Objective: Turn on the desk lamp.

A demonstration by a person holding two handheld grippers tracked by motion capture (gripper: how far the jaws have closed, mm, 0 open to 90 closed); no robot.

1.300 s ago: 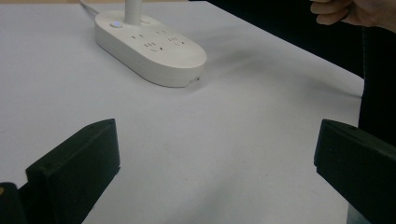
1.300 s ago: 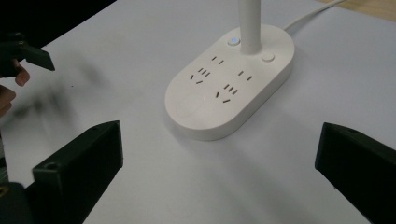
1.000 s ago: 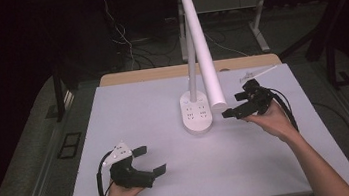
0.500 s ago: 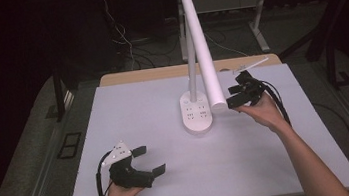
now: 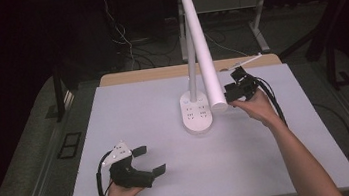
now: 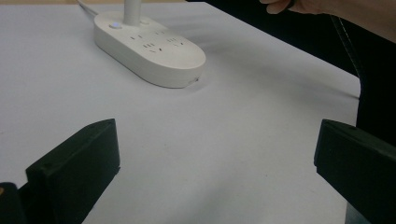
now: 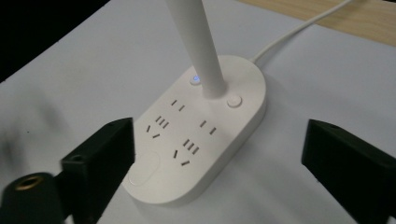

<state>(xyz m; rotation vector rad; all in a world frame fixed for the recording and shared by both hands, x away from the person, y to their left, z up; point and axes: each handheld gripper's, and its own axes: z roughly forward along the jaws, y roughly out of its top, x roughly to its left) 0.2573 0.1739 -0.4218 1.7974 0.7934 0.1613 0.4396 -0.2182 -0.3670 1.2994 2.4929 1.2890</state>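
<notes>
I have the right hand-held gripper (image 5: 230,94) raised just beside the lower end of the long white tubular lamp head (image 5: 202,49), which slants down from the far edge of the scene toward the middle of the white tabletop (image 5: 271,166). From the high view its black jaws point left at the tip of the tube, very close to it, though I cannot tell whether they touch. In the right gripper view the two jaws stand wide apart with nothing between them, and below them I see the white oval lamp base with built-in power sockets (image 7: 201,130). A slim white upright stem (image 7: 198,42) rises from the far part of that base, with a small blue indicator light (image 7: 195,79) glowing on one side of its foot and a round white button (image 7: 233,101) on the other. A white cord (image 7: 303,23) runs away from the base toward the bare wooden strip at the tabletop's far edge.

My left hand-held gripper (image 5: 145,162) rests low on the near left part of the tabletop, well apart from the lamp. Its jaws are also spread wide and empty, pointing right. In the left gripper view the lamp base (image 6: 149,49) sits farther off across the bare surface, and the person's right hand (image 6: 299,5) shows at the top edge
</notes>
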